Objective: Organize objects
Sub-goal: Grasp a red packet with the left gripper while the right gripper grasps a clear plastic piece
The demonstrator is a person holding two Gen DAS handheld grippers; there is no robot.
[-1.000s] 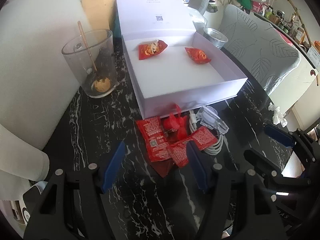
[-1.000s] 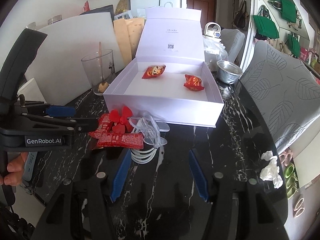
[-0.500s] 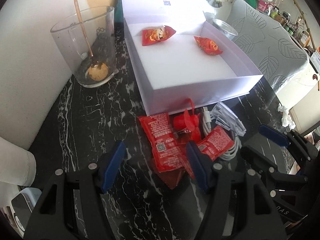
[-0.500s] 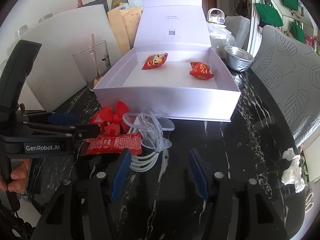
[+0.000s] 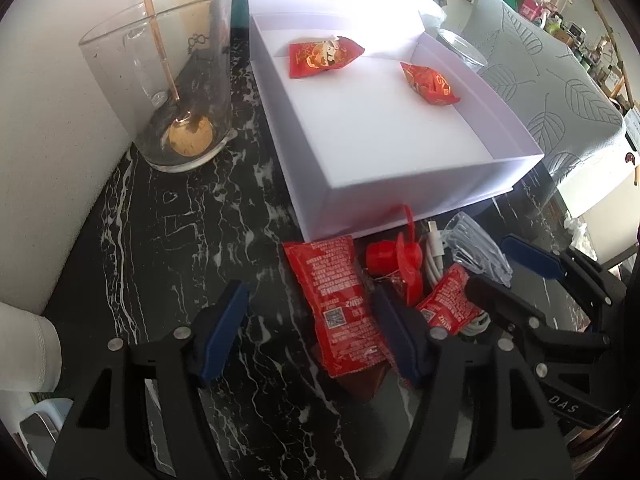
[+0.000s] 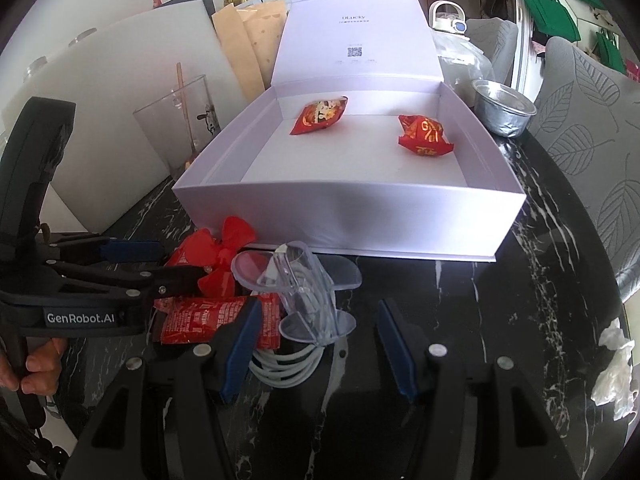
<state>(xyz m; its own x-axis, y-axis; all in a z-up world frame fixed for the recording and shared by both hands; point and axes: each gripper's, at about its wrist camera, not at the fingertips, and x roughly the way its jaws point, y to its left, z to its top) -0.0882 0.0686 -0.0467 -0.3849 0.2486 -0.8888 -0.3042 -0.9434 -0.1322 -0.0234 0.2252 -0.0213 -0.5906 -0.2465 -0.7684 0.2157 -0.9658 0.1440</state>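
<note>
We bring the left hand-held gripper (image 5: 308,334), jaws opening and empty, over the flat ketchup sachet (image 5: 340,300) lying on the table (image 5: 160,240) before the white box (image 5: 400,184): light, floppy, slippery foil, best pinched across its edges, while the right hand-held gripper (image 6: 316,342) hangs open, empty, over the clear plastic piece (image 6: 304,292).

Two snack packets (image 6: 320,115) inside box (image 6: 348,216) on desk (image 6: 500,320). Glass (image 6: 180,120) left of box. Sauce packets (image 6: 208,318), cable (image 6: 288,364) heaped near.
</note>
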